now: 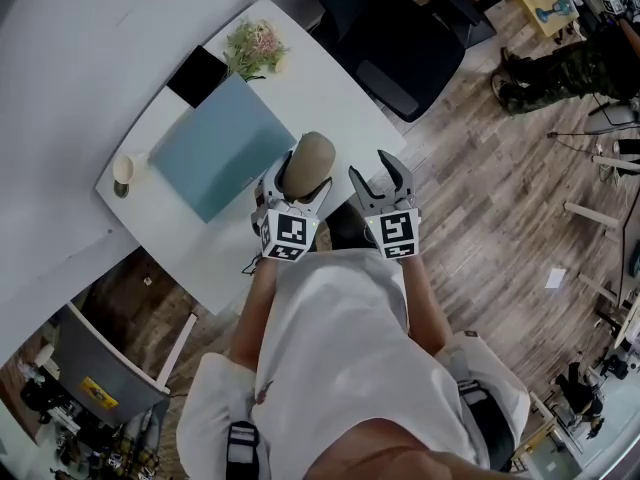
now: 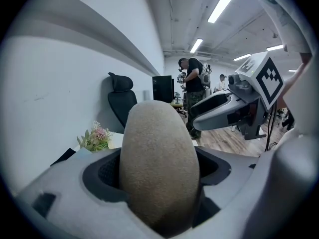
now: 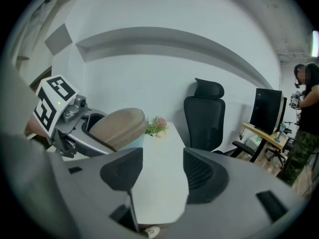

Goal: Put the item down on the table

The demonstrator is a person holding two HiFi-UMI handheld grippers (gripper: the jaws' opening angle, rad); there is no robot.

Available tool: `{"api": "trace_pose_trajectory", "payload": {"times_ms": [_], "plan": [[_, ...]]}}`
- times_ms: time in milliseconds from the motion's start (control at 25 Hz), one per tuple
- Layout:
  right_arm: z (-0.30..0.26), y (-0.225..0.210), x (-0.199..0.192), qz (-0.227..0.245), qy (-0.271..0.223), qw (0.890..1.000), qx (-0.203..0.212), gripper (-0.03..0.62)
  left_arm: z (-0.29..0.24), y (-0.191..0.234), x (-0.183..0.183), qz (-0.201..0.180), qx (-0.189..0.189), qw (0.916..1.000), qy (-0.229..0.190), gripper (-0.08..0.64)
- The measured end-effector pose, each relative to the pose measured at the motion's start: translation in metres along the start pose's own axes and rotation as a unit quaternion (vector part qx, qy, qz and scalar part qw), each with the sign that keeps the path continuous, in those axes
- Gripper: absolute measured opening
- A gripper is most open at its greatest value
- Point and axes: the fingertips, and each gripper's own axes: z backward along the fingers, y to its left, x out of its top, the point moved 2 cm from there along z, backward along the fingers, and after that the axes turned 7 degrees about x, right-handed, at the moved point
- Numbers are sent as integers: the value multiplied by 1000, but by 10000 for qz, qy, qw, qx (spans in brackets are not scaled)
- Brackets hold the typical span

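Left tool [image 1: 300, 176] pinching an upright tan egg-shaped item [image 1: 308, 160], held above the near edge of the white table [image 1: 320, 88]. Right tool [image 1: 378, 173], at 3 o'clock of it, spread and empty. Blue mat [image 1: 220, 146] at 10 o'clock.

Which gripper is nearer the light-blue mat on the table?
Left. The left gripper, shut on the tan oval item, is beside the light-blue mat, at its edge. The right gripper, open and empty, is further off, beyond the left one, by the white table edge.
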Motion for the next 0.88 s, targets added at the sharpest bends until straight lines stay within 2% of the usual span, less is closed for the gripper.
{"api": "trace_pose_trajectory", "payload": {"times_ms": [880], "plan": [[-24,-8,-48,-166,507,9983,213,245,-42,-26,-48,57,-360,9968,705,402]]}}
